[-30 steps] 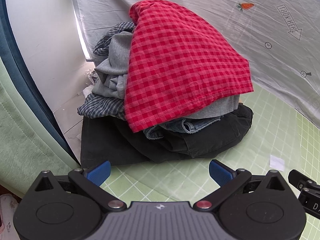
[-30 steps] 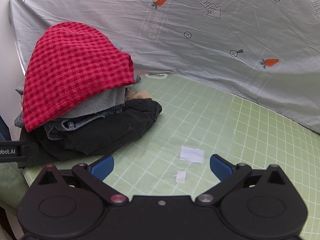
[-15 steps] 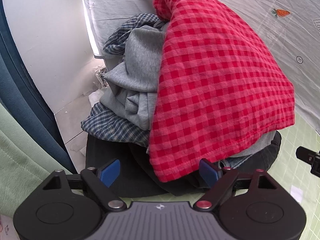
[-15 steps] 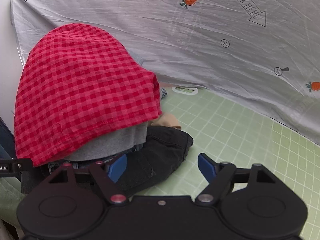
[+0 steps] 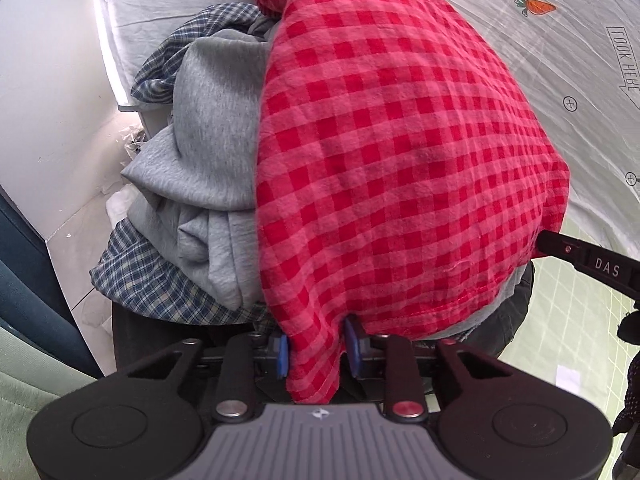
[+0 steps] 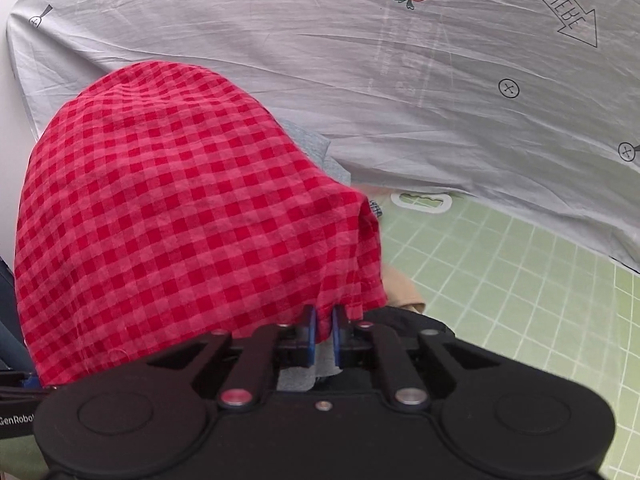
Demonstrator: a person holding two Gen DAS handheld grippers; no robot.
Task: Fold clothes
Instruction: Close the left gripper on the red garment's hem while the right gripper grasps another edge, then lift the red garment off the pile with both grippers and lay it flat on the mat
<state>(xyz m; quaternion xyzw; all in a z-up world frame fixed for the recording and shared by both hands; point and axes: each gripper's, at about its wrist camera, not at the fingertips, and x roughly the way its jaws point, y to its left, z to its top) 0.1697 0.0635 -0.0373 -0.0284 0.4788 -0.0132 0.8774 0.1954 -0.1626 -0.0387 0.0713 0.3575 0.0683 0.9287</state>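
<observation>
Two tools we hold pinch one red-and-pink checked cotton cloth [image 5: 400,152] atop the clothes pile. Left tool [image 5: 316,344] clamps its lower hem; right tool [image 6: 323,334] clamps its corner.

Pale green mat [image 6: 520,280] with light grid lines carries everything, filling lower right of right wrist view. Dark garment [image 5: 516,320] at bottom of clothes pile lies directly on it, lower centre of left wrist view. Tan fabric [image 6: 404,292] touches mat at frame centre. White label [image 5: 568,376] lower right.
</observation>
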